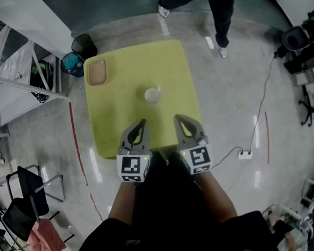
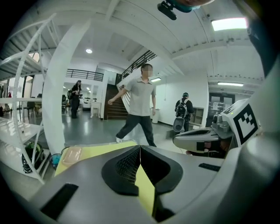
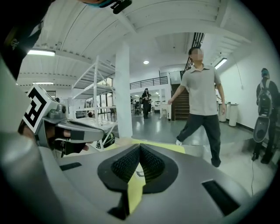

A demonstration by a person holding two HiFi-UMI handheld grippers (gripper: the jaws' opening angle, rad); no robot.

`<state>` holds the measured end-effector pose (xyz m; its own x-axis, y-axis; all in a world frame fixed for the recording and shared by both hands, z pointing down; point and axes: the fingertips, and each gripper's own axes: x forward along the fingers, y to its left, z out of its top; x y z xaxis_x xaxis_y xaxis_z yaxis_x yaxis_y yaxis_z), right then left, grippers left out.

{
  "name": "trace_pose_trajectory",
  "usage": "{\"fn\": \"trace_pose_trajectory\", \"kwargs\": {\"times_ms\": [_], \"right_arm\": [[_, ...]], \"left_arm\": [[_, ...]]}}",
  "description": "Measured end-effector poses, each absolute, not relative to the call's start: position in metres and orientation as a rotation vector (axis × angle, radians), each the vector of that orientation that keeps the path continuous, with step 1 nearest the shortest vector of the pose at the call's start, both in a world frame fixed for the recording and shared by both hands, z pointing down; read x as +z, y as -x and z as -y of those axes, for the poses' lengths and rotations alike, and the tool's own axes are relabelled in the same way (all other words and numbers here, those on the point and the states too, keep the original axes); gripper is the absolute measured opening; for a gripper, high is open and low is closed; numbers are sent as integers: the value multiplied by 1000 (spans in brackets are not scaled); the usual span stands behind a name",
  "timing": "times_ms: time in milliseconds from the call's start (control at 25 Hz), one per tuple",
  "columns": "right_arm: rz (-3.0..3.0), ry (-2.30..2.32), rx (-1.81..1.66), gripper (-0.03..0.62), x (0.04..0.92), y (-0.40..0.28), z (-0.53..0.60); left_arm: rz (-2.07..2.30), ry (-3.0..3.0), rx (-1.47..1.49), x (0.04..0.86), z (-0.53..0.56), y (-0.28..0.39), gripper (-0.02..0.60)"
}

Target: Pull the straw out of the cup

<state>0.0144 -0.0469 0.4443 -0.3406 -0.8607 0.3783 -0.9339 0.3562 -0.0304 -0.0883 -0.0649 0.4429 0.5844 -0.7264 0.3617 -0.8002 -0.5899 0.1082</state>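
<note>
Ok so here's the setup: there's a square yellow-green desk (image 1: 138, 71) in the middle of a shiny grey floor, and the small pale round cup (image 1: 152, 95) sits roughly at the centre of the desk, standing by itself with nothing touching it. From the head view the cup is too tiny for me to pick out the straw, so I can't say which way it leans or anything. The left tool (image 1: 142, 121) is over the near edge of the desk, left of the cup's line, and its two dark ribbed pads are pressed together at the tips with nothing pinched, just the desk's yellow showing through the gap lower down. The right tool (image 1: 176, 117) is over the same near edge, right beside the left one, and it's the same deal: pads pressed together, holding nothing. Both point across the desk towards the cup but are well short of it. On the desk's far left corner there's a tan rounded rectangular tray (image 1: 97, 72). Just off that corner, on the floor, are a black round bin (image 1: 83, 46) and a teal bucket (image 1: 72, 64). Past the desk's far edge a person in dark trousers (image 1: 214, 14) is walking by, and off the desk's right side a white power strip (image 1: 245, 154) lies on the floor.
</note>
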Motion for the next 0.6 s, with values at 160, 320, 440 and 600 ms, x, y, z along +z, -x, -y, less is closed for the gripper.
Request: {"fn": "trace_pose_trajectory", "kwargs": {"times_ms": [160,320,440,600], "right_arm": [[2306,-1609,378,15,454,-18,57],[2315,-1611,425,15,471,-25,71],[2318,-1607,478,15,484,-25,79],[2321,-1595,520,15,499,-24,91]], "left_arm": [[1211,-2547,420,455,74,80,44],[1211,-2523,429,469,90,72,44],[1215,-2503,444,479,99,70,44],[1183,-2500,494,498,108,63,44]]}}
